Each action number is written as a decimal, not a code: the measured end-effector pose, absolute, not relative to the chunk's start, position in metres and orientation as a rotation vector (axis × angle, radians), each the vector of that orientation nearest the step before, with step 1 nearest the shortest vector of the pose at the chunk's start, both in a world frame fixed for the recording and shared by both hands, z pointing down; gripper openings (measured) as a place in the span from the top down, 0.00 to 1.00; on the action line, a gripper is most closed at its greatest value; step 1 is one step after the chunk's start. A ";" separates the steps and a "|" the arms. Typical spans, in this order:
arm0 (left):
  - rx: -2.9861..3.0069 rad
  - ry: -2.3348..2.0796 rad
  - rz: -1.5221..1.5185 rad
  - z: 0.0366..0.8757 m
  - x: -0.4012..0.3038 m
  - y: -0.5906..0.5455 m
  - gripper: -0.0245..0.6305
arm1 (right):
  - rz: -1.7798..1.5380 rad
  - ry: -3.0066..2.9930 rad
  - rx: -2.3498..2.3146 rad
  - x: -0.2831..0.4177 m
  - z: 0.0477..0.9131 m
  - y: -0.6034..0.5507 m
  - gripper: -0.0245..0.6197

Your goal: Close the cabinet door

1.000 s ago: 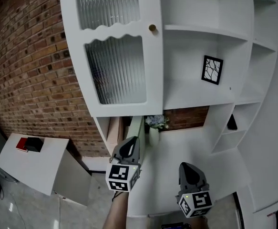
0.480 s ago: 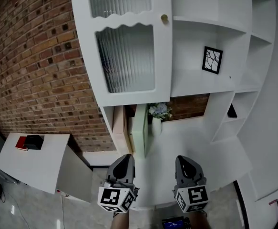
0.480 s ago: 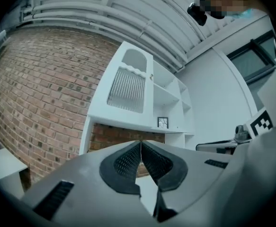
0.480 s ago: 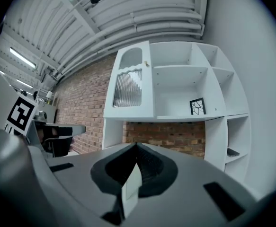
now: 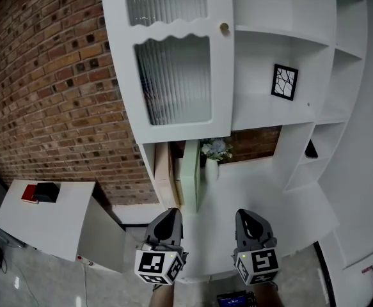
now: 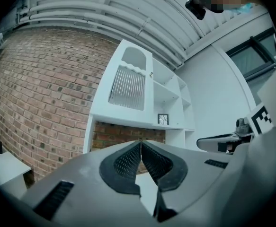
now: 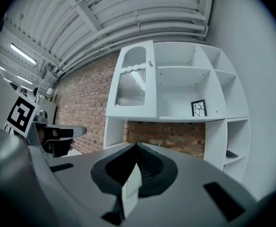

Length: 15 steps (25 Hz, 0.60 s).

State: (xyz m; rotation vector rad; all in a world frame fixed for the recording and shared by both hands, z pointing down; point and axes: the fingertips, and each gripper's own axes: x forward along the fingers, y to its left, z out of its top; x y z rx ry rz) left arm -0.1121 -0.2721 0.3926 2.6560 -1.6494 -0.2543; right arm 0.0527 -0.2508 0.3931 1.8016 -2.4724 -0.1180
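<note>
The white cabinet's upper door has ribbed glass and a small brass knob and lies flush with the frame. Below it a pale green lower door stands edge-on, sticking out toward me over the white counter. My left gripper is shut and empty, held back from that door, just short of its near end. My right gripper is shut beside it, also empty. In the left gripper view the jaws meet below the glass door. In the right gripper view the jaws meet too.
A vase of flowers stands just right of the green door. A framed picture sits on an open shelf, and a dark object on a lower right shelf. A white side table with a red and black item stands at the left by the brick wall.
My left gripper, stretched out at the green door a second ago, has pulled back toward me to beside the right gripper. The view has shifted slightly; the green door still stands out.
</note>
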 end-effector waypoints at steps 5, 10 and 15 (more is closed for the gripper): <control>2.660 -1.650 -0.246 0.392 -0.111 -0.270 0.94 | -0.101 -2.474 1.801 0.052 0.392 -0.248 0.96; 2.660 -1.660 -0.245 0.391 -0.109 -0.268 0.93 | -0.101 -2.481 1.799 0.056 0.393 -0.246 0.96; 2.650 -1.673 -0.245 0.392 -0.106 -0.267 0.93 | -0.102 -2.487 1.790 0.060 0.394 -0.245 0.96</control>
